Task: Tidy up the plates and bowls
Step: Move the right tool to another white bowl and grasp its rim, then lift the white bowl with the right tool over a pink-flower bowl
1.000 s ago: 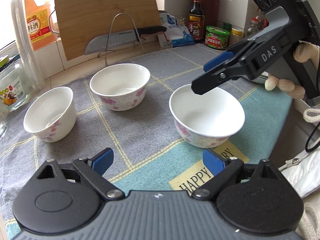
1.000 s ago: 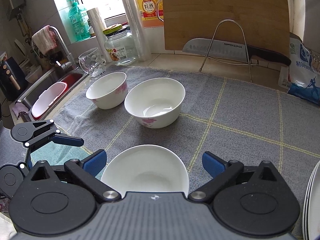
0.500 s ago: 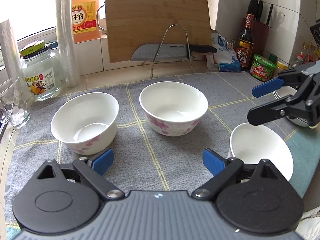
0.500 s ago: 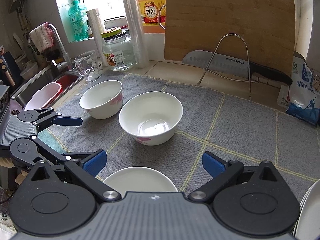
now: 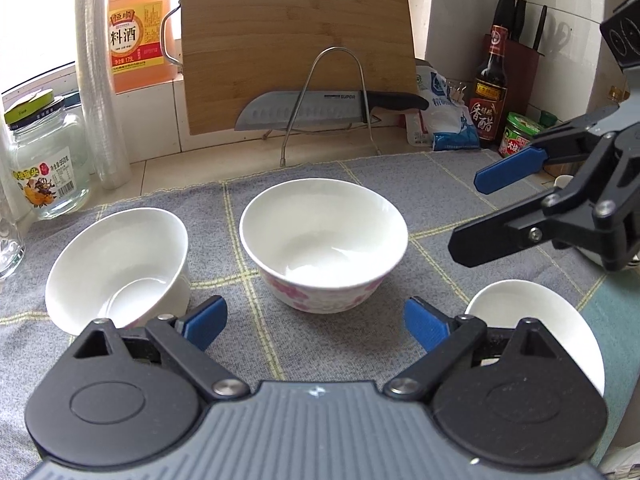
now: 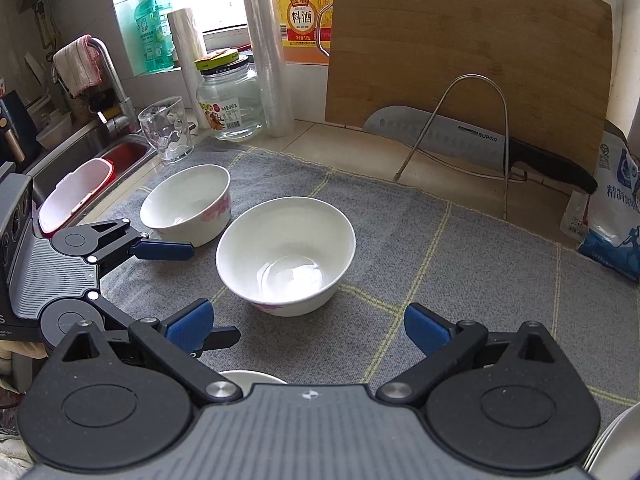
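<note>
A: From the left wrist, how do the left tongs (image 5: pixel 316 322) sit?

B: Tilted down over the grey mat (image 5: pixel 440 184) on the bench, jaws well apart and empty. The middle bowl (image 5: pixel 323 244) stands just ahead between the blue pads, untouched. The right tongs (image 5: pixel 476 216) reach in from the right, spread wide and holding nothing.

A: Any writing?

B: "SUPOR" on the knife (image 5: pixel 320 109); "料酒" on the orange jug (image 5: pixel 138 28).

A: Bowls?

B: Three: a left bowl (image 5: pixel 118 268), the middle one, and a near bowl (image 5: pixel 536 328) low on the right, partly behind the left tongs' own body.

A: And from the right wrist?

B: The right tongs (image 6: pixel 308 326) point down at the mat (image 6: pixel 480 248), wide open, nothing gripped. The left tongs (image 6: pixel 206 296) come in from the left, open, beside the left bowl (image 6: pixel 186 204). The middle bowl (image 6: pixel 286 254) sits ahead; only the near bowl's (image 6: pixel 252 377) rim shows. "SUPOR" on the knife (image 6: pixel 460 136) reads again.
</note>
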A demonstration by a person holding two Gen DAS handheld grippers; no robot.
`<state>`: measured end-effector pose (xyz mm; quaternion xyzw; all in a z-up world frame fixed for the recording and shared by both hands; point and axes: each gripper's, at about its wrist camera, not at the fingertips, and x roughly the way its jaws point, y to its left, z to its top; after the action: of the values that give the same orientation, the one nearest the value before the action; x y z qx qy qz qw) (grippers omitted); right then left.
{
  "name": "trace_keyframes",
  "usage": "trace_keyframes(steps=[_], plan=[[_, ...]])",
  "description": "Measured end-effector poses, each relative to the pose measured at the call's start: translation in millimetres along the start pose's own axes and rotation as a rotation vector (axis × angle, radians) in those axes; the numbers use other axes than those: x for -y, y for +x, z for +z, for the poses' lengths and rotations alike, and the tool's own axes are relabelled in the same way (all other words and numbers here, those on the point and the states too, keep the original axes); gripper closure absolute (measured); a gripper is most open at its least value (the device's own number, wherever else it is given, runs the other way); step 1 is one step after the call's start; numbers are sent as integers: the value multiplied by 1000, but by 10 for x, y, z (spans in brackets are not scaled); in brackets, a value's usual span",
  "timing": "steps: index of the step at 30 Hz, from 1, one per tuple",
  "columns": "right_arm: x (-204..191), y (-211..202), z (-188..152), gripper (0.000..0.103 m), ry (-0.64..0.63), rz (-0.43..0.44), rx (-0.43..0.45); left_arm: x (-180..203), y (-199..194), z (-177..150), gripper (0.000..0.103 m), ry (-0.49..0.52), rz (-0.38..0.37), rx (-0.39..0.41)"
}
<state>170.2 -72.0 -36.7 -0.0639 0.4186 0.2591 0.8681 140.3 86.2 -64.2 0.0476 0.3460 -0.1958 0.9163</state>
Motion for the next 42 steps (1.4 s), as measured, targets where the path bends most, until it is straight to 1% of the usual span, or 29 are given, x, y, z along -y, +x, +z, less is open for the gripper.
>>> trace_keyframes(steps=[7,10,16,20,25,30,37,42], plan=[[78,209,143,0,-17,24,-25,21,122,55,8,-1,16,-4],[87,294,203,0,-31,36,-34,47,165,68,8,13,27,-9],[98,449,305,1,-49,67,-54,76,212,101,8,35,30,-6],[104,525,351,2,-59,81,-65,109,235,114,10,72,32,-8],[116,626,404,5,-66,91,-79,93,265,125,10,70,24,-15],[148,742,453,12,-60,110,-97,86,283,141,10,77,21,-15],[150,839,498,18,-67,122,-111,96,296,145,13,87,12,-14],[137,884,508,24,-73,130,-121,97,302,144,13,91,9,-14]])
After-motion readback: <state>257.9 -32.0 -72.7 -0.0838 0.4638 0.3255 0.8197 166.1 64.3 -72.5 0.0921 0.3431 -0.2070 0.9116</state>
